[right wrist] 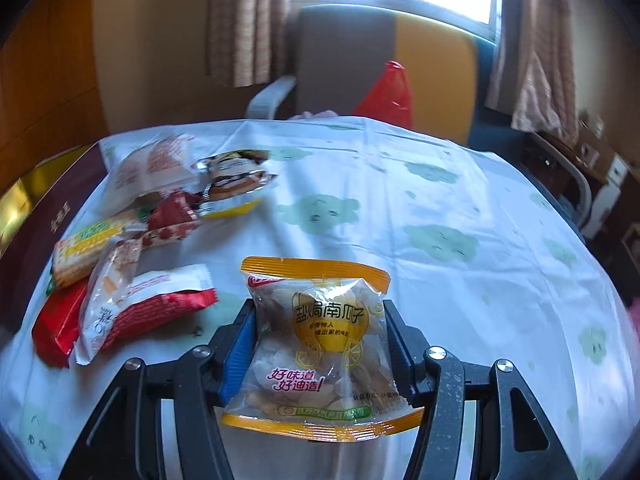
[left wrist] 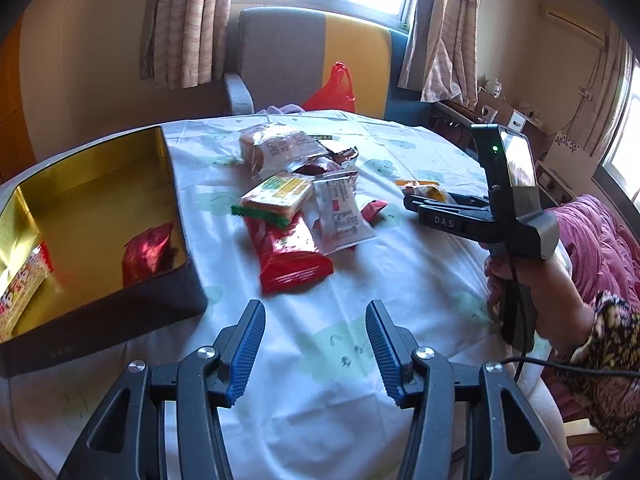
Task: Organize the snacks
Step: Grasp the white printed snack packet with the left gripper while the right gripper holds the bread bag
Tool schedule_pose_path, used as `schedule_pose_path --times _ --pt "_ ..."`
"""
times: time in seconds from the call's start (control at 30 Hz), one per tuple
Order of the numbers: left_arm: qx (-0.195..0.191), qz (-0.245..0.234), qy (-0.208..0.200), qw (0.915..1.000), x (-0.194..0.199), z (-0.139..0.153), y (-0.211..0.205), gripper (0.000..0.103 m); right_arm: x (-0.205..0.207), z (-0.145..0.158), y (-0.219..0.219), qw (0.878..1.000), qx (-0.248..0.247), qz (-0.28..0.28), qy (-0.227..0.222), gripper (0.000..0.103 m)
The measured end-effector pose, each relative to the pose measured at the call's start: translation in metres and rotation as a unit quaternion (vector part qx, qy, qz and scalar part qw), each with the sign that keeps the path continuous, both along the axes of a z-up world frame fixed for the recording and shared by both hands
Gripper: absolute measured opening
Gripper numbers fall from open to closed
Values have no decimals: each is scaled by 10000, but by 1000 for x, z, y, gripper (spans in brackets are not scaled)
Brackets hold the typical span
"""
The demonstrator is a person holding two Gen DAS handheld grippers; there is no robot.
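In the left wrist view I see the gold-lined box (left wrist: 96, 216) at the left edge; its near corner is cut off by the frame, and the two packets inside it, one red (left wrist: 146, 254) and one pale (left wrist: 20, 296), are partly hidden by its wall. My left gripper (left wrist: 316, 348) sits at bottom centre, fingers half apart with only tablecloth (left wrist: 400, 272) between them. The right gripper (left wrist: 430, 200) enters from the right edge, marked "DAS"; from this side its fingertips hide most of the orange packet. A hand (left wrist: 520, 280) and patterned sleeve (left wrist: 616, 344) hold it.

In the right wrist view my right gripper (right wrist: 320, 344) clamps the orange-edged clear packet (right wrist: 320, 340) at bottom centre, both pads pressed against its sides. The packet carries Chinese print, with a yellow carriage emblem; the small print at its lower edge is too fine to read. The snack pile (right wrist: 132, 248) lies at centre left, wrappers overlapping so that the lower ones show only in part; its lettering is blurred. A chair (right wrist: 360, 60) and red bag (right wrist: 390, 92) stand behind the table, at top centre.
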State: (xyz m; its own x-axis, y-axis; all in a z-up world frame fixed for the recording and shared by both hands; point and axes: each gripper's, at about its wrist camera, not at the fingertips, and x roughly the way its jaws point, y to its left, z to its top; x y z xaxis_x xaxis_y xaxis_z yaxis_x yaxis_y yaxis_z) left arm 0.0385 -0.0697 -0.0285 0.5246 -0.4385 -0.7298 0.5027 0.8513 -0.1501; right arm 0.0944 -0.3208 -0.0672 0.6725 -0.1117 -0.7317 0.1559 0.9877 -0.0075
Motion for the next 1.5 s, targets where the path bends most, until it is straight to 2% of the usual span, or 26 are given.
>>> schedule_pose_path --times 0.13,0.4,0.47,0.53,0.63,0.77,0.93,1.03,1.13,1.17,1.27,1.37,1.5 --pt "24 -146 -35 9999 9 3 -18 53 -3 -1 -10 9995 185 -261 -57 60" --pt "123 -336 88 9993 50 -3 -64 53 -3 -5 -13 9988 334 -349 -43 61" --pt "103 -336 194 9992 61 -7 -71 57 -3 -7 -16 9984 420 -387 -30 61" --pt "57 -277 309 9991 71 -10 -76 63 -4 -7 -18 9980 474 -417 -48 61" --pt "9 -168 400 9991 84 -15 -81 66 -4 -8 -19 9978 510 -428 -68 61" --pt "117 -72 470 9988 98 -22 -87 67 -5 -8 -18 9977 492 -456 -90 60" --pt "63 -100 553 9984 111 -33 -94 67 -7 -8 -20 9974 535 -470 -121 60" --pt "-155 -110 715 9973 115 -43 -92 66 -7 -8 -21 9973 548 -468 -130 60" --pt "-159 -206 404 9988 104 -47 -92 63 -8 -8 -22 9970 590 -468 -147 60" --pt "-63 -287 254 9992 99 -49 -93 55 -8 -8 -23 9970 602 -467 -152 60" --pt "-19 -343 188 9992 94 -50 -92 46 -9 -8 -23 9969 616 -468 -156 60" --pt "-159 -316 213 9991 94 -49 -87 45 -8 -8 -23 9969 612 -469 -157 60" --pt "-127 -291 87 9995 89 -49 -85 45 -8 -8 -23 9969 608 -472 -156 60"
